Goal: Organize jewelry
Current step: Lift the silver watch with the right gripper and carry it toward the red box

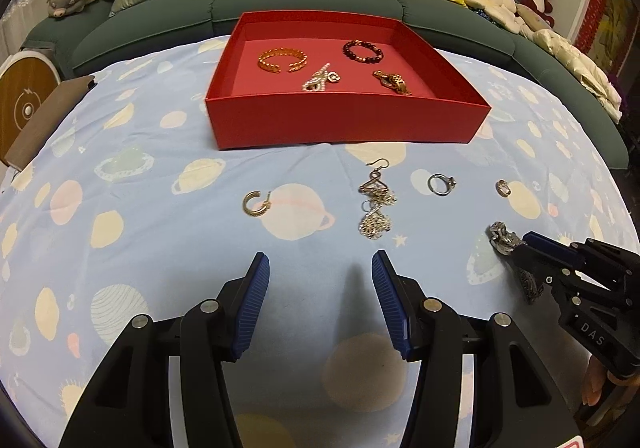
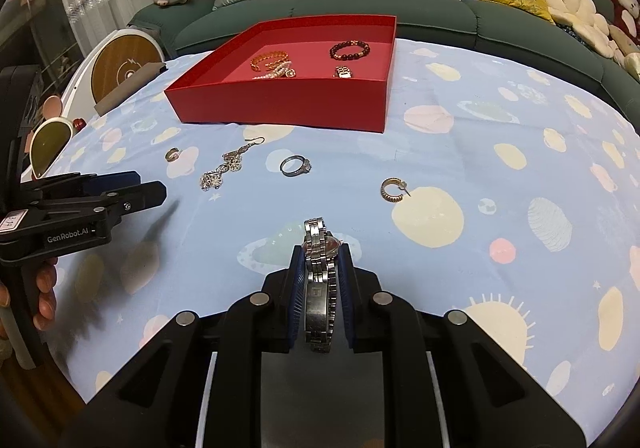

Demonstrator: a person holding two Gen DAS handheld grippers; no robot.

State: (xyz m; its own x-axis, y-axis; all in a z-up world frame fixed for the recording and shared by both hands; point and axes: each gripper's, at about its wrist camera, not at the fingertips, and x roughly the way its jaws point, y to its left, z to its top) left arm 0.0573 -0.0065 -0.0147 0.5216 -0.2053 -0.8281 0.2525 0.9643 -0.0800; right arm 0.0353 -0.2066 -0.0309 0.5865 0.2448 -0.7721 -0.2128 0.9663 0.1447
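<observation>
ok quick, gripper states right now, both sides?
Left gripper: open, nothing between the pads.
Right gripper: closed on the silver watch.

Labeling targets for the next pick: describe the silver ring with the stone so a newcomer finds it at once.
Start at the red tray on the planet-print cloth. Just in front of its near wall several loose pieces lie on the cloth; the ring lies between the long dangly earring and the gold hoop earring. It is the only closed silver band, with a clear stone on top.
</observation>
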